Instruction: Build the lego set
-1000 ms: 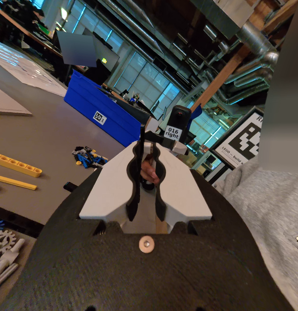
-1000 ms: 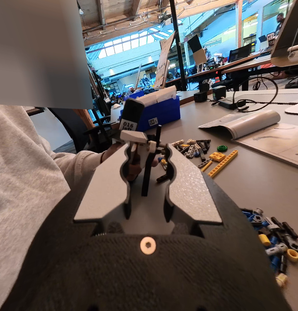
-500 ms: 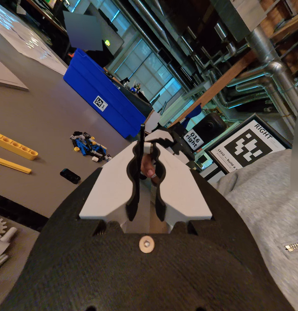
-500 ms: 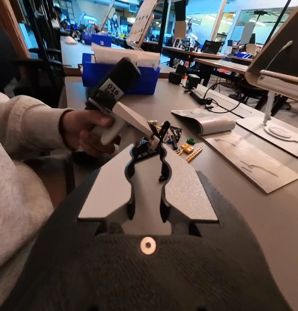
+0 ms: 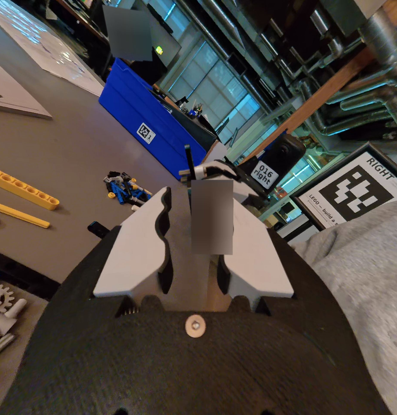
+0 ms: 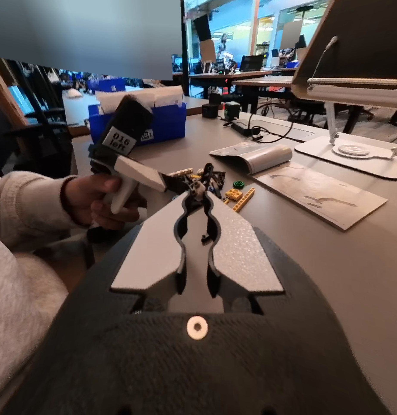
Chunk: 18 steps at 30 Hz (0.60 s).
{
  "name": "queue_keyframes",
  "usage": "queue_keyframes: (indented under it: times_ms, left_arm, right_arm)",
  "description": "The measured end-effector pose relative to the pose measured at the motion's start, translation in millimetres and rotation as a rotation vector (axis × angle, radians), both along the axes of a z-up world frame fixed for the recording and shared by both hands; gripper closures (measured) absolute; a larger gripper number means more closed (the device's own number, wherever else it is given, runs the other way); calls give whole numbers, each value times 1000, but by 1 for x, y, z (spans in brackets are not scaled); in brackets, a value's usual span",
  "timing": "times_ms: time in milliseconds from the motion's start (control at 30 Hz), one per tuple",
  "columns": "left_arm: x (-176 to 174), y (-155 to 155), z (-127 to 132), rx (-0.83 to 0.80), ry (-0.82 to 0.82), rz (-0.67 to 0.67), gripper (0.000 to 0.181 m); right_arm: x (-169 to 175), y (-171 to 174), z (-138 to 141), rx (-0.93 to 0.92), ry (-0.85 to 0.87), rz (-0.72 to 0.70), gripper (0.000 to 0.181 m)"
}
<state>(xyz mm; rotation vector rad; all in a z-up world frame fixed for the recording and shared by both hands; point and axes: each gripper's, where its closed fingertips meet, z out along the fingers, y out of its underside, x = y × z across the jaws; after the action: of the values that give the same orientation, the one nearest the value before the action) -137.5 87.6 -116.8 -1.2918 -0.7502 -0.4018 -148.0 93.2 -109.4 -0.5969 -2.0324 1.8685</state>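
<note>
Right now my right gripper point(image 6: 198, 197) pinches the small black-and-white lego sub-assembly point(image 6: 200, 184) (lifted clear of the grey table point(image 6: 305, 258)) so parts can be added. My left gripper point(image 5: 194, 202) gapes wide, empty, probably just let go

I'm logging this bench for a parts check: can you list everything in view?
long beam: 1, yellow, left on table
thin strip: 1, yellow, beside that beam
small parts heap: 1, blue, black and grey, before the bin
bin: 1, blue, far side of table
gear: 1, grey, lower left edge
toothed wheel: 1, green, by mixed heap
brick: 1, yellow, next to wheel
booklet: 1, grey, curled, mid table
black-and-white assembly: 1, between right gripper tips
table: 1, grey
left gripper: 1, open
right gripper: 1, shut on the assembly
hand: 1, holds left gripper
</note>
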Motion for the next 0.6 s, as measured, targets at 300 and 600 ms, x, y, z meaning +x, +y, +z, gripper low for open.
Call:
queue_keyframes:
  times_ms: [300, 600]
  left_arm:
    - [19, 20, -11, -64, -7, -95, 161]
    - [13, 6, -5, -153, 162, -12, 176]
  right_arm:
    - [-4, 8, 14, -125, -21, -24, 174]
    - [4, 8, 22, -195, -34, 66, 171]
